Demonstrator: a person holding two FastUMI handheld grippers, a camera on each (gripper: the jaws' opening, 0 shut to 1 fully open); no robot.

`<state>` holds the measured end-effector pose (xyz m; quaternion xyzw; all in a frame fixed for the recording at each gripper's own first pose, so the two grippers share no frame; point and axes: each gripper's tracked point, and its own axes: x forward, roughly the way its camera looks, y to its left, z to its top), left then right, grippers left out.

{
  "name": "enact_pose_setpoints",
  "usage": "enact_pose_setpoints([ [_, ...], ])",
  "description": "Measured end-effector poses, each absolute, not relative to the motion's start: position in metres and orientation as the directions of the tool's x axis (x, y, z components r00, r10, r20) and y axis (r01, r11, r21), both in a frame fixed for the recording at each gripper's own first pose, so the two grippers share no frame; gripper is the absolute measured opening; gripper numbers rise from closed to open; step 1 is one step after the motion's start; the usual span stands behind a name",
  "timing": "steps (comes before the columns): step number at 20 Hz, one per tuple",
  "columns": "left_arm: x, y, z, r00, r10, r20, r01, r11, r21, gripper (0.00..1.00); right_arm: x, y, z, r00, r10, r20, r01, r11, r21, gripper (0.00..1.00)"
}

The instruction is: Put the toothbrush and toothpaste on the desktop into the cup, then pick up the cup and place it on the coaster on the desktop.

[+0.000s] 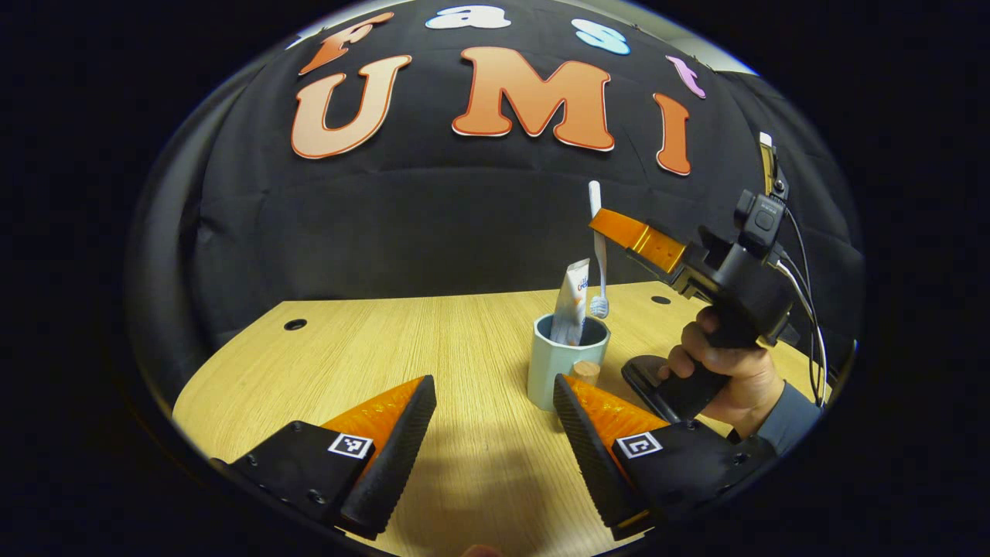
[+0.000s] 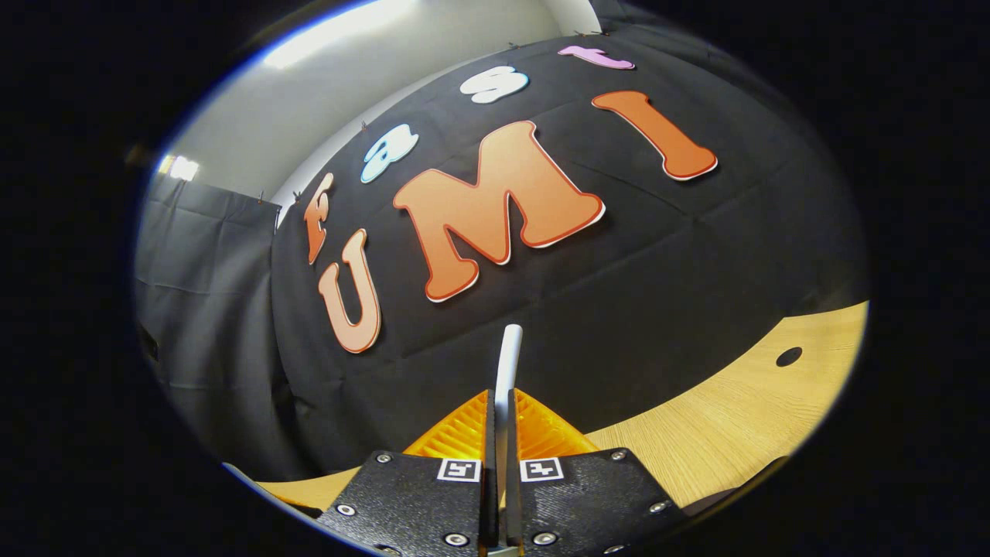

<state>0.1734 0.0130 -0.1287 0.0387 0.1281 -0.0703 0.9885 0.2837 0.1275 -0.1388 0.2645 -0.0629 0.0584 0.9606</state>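
My right hand-held gripper (image 2: 501, 464) is clamped on the toothbrush (image 2: 507, 363), fingers pressed flat either side of the handle, which runs straight out between them in the right gripper view. From the left gripper view I see the same right hand-held gripper (image 1: 611, 224) raised above the worktop (image 1: 433, 340), gripping the toothbrush (image 1: 598, 255) high on the handle. Long axis close to upright, bristle end down.

Key relation: the bristle head hangs just above the cup (image 1: 567, 362), over its far rim and slightly to the right as that view shows it. I cannot tell whether the head is inside the rim line or just behind it. Toothpaste (image 1: 571, 302) already stands in the cup, leaning, cap end down.

Left hand-held gripper (image 1: 495, 422) is wide apart and empty, low over the worktop, near the cup. Cup sits ahead of it, toward its right finger.

Coaster: a dark flat piece (image 1: 646, 375) lies right of the cup, under the hand (image 1: 723, 371); possibly it, not certain.

Judgement: next is a straight descent with the right side, then release. Risk: head catching the rim or the toothpaste.
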Motion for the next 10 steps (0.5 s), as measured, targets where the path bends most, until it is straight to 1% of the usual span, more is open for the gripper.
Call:
enact_pose_setpoints([
  [2, 0.174, 0.016, -0.133, 0.956, -0.109, -0.272, 0.129, 0.990, 0.057, 0.99, 0.286, 0.129, -0.152, 0.990, 0.068, 0.124, -0.122, 0.859, 0.497, 0.05],
  [8, 0.170, 0.014, -0.138, 0.949, -0.100, -0.299, 0.112, 0.993, 0.023, 0.99, 0.275, 0.139, -0.159, 0.987, 0.081, 0.139, -0.134, 0.890, 0.436, 0.07],
  [10, 0.170, 0.014, -0.137, 0.950, -0.096, -0.297, 0.107, 0.994, 0.021, 0.99, 0.272, 0.143, -0.166, 0.988, 0.092, 0.123, -0.136, 0.897, 0.420, 0.07],
])
